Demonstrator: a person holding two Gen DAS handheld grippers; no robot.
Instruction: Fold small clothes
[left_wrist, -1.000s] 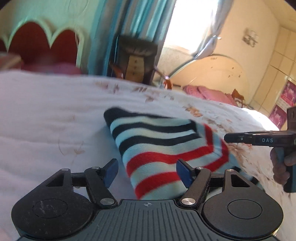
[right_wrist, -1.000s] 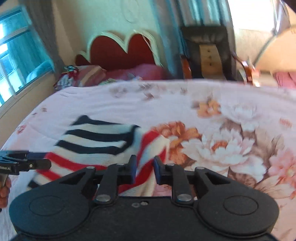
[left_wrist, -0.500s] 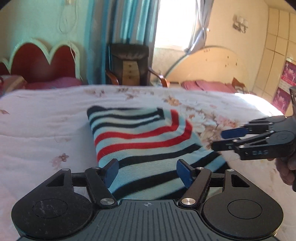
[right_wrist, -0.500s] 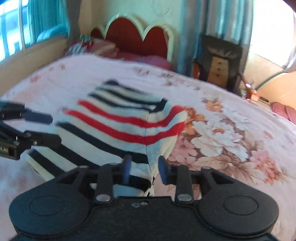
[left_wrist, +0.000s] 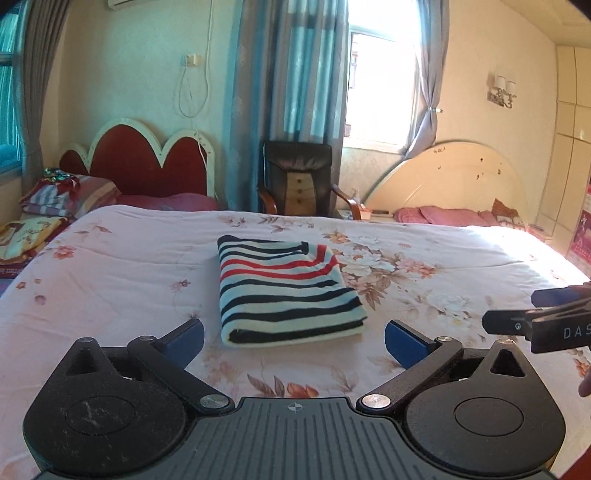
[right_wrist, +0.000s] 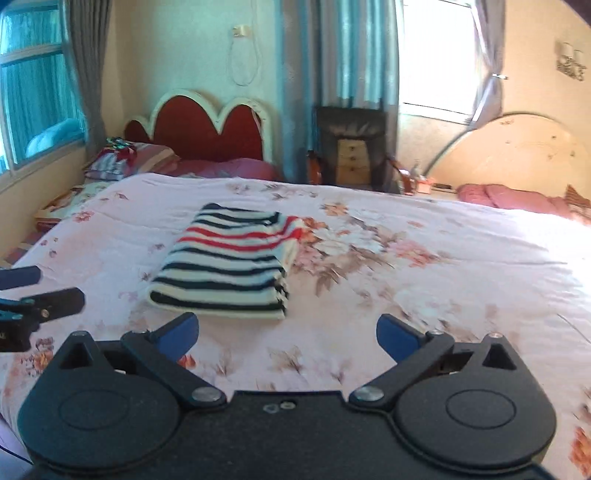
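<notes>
Closest in the left wrist view is the left gripper (left_wrist: 293, 338). It is made of black plastic with round knobs and a ridged middle plate. Its blue fingers (left_wrist: 186, 339) are spread wide and hold nothing. At 3 o'clock the right gripper (left_wrist: 543, 310) pokes in from the side, with its fingers apart too and nothing between them.

In the right wrist view the right gripper (right_wrist: 288, 334) is at the bottom, and its blue fingers (right_wrist: 397, 338) are wide open and empty. The other gripper shows at 9 o'clock in this view.

Both grippers hang over the bed (left_wrist: 110, 280). The bed has a soft pink quilt with orange and white flowers and brown leaves printed on it. The quilt looks puffy and a little wrinkled.

Just past the fingers, toward 12 o'clock, lies the striped shirt (left_wrist: 284, 291). It is folded into a neat thick rectangle and rests flat on the quilt, touching neither gripper. It looks like knit cloth. The stripes are pale cream and dark navy, with a few red ones near the far end. The near edge shows a rounded fold.

Farther away, at 11 o'clock, stands a red headboard (left_wrist: 144, 166) with a white wavy rim like three humps. Striped pillows (left_wrist: 62, 195) are piled beside it. At 12 o'clock is a dark shiny armchair (left_wrist: 299, 177) in front of long blue-grey curtains (left_wrist: 288, 92). At 1 o'clock a bright window (left_wrist: 380, 85) glows.
</notes>
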